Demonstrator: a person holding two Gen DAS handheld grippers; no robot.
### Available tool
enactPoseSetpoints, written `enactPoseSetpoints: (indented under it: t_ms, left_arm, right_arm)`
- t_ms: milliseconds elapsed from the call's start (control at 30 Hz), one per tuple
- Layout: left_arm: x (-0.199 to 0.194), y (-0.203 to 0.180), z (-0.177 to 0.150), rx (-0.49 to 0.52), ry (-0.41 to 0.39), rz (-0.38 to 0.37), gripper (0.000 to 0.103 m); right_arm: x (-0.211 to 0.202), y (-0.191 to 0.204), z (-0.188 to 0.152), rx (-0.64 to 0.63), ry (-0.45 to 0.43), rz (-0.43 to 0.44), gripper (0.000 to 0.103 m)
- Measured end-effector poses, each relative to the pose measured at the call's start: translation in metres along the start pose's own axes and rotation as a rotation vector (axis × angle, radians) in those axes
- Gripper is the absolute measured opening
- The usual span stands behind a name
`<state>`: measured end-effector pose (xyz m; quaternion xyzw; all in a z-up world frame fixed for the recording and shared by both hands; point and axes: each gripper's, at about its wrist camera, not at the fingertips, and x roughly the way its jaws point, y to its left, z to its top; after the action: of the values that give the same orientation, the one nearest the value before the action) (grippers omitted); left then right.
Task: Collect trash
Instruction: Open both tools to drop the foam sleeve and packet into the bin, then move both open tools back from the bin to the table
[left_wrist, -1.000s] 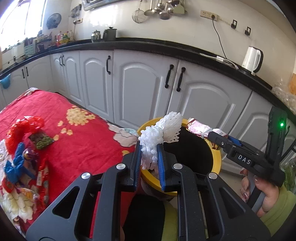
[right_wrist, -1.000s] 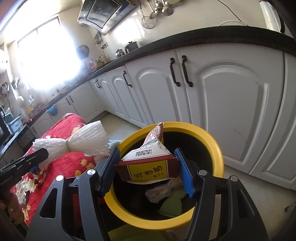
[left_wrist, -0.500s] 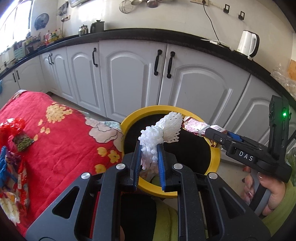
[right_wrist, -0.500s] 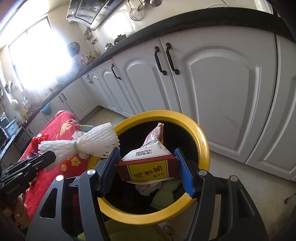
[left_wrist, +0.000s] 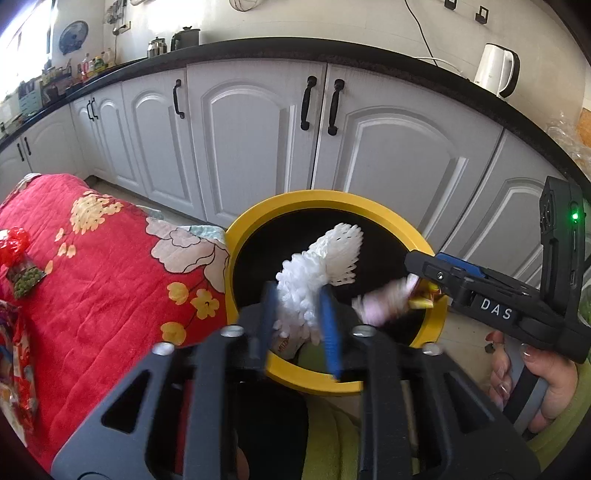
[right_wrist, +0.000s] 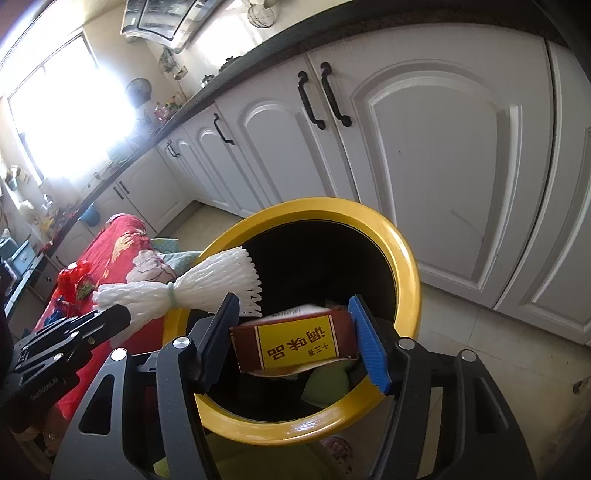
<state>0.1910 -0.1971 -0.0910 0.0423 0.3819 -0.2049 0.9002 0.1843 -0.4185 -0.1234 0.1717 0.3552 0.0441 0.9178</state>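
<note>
Trash bin (right_wrist: 404, 258) with a yellow rim and black inside stands on the floor before white cabinets (left_wrist: 258, 122), just beside a red floral cloth (left_wrist: 92, 280). Deep inside it lie crumpled wrappers and something green (right_wrist: 327, 382).

My left gripper (left_wrist: 298, 312) hangs over the bin's near rim with the white foam net (left_wrist: 314, 273) between its blue pads. The jaws have just been opening — the net now sits loosely in the widened gap, its flared end over the black opening.

My right gripper (right_wrist: 295, 338) holds a brown and yellow seasoning packet (right_wrist: 295, 339) crosswise, both pads pressing its ends, above the bin's mouth.

More wrappers (left_wrist: 16, 266) lie on the cloth — well apart from the bin.
</note>
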Motion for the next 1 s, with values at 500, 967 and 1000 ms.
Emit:
enactPoseSetpoints:
  t_ms: [500,967,1000]
  left_arm:
    - [-0.031,0.029,-0.003,-0.090,-0.056,0.046,0.092]
    - [-0.070,0.049,-0.003,-0.138,-0.129,0.092,0.092]
    - [-0.073,0.050,-0.003,-0.141,-0.136,0.098,0.092]
  right_arm:
    - [-0.014,0.010,0.006,0.000,-0.058,-0.013,0.077]
    - [-0.037,0.045,0.011,-0.076,-0.113,0.025,0.080]
    - [-0.037,0.049,0.011,-0.085,-0.116,0.028,0.080]
